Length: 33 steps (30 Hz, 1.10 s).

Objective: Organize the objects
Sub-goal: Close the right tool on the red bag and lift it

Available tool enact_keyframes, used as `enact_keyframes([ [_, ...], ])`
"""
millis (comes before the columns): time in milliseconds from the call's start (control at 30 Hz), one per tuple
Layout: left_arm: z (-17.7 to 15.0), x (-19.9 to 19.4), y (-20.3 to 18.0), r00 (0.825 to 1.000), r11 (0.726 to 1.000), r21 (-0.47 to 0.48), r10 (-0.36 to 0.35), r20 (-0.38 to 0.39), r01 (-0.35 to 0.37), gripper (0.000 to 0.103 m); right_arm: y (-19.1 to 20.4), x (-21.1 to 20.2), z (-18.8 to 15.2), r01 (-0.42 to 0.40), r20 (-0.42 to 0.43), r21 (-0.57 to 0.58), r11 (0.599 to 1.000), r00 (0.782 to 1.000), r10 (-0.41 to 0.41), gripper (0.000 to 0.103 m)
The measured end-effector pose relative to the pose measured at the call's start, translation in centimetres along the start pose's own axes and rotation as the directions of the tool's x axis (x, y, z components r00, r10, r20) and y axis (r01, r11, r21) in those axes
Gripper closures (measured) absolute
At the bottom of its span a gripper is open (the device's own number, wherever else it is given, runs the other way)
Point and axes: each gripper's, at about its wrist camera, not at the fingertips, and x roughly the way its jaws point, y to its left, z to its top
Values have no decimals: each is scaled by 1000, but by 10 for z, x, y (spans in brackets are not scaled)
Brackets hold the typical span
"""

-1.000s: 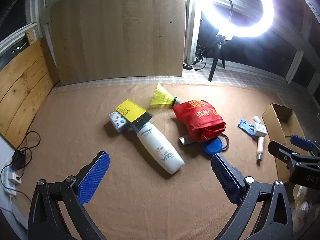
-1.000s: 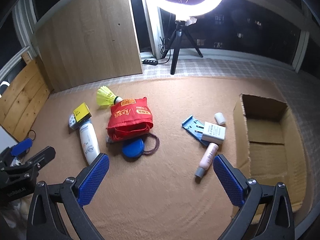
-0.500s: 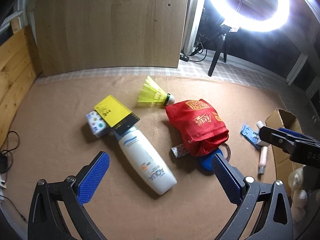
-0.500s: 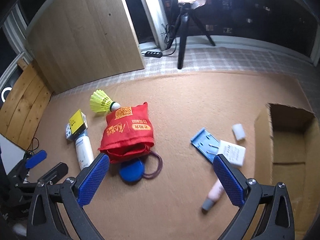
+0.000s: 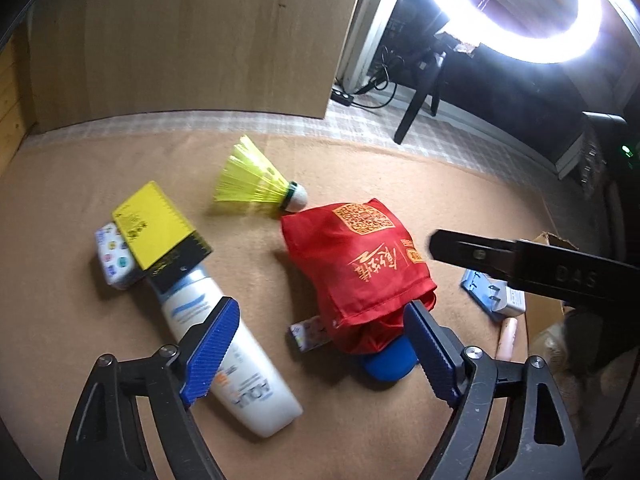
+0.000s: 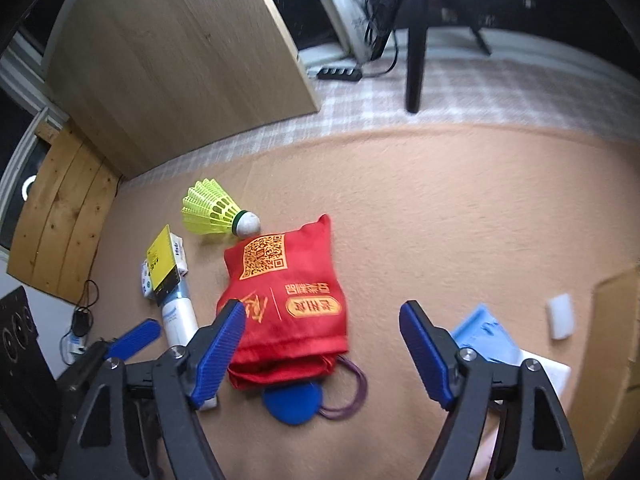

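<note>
Red bag [image 6: 286,300] — between spread right tongs [image 6: 322,354]

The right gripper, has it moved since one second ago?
Yes. The right gripper has moved left and forward, toward the red bag; the cardboard box has slid to the frame's right edge.

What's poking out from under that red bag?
From under the red bag a blue disc, a purple cord loop and a small patterned packet stick out. The rest is covered.

One red bag [image 6: 286,304], one shuttlecock [image 6: 218,214], one white bottle [image 5: 230,354], one blue disc [image 6: 292,402], one cardboard box [image 6: 616,344], one yellow card [image 5: 154,228]
</note>
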Motion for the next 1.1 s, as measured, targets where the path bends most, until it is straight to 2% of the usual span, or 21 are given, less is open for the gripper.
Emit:
enact_keyframes([
  [67, 2, 9, -2, 1000, 1000, -2, -13, -13, 13, 18, -2, 10, 4, -20, -30, 17, 1000, 999, 21, 34],
  [333, 10, 42, -2, 992, 995, -48, -96, -79, 93, 19, -7, 39, 10, -93, -107, 62, 994, 989, 100, 34],
  [500, 11, 55, -3, 987, 992, -49, -117, -106, 113, 36, -8, 46, 13, -124, -127, 83, 989, 983, 133, 35],
  [533, 11, 57, -4, 987, 992, -44, -119, -108, 114, 40, -7, 47, 13, -128, -129, 81, 989, 982, 137, 36],
  [600, 11, 59, -6, 986, 992, -37, -126, -108, 122, 42, -5, 49, 14, -139, -136, 76, 987, 979, 149, 42],
  [867, 14, 57, -6, 986, 991, -26, -134, -100, 133, 47, -3, 45, 14, -140, -125, 71, 988, 981, 148, 45],
  [1100, 16, 34, -13, 987, 989, -9, -146, -65, 146, 47, 2, 21, 12, -161, -84, 53, 986, 983, 165, 46],
])
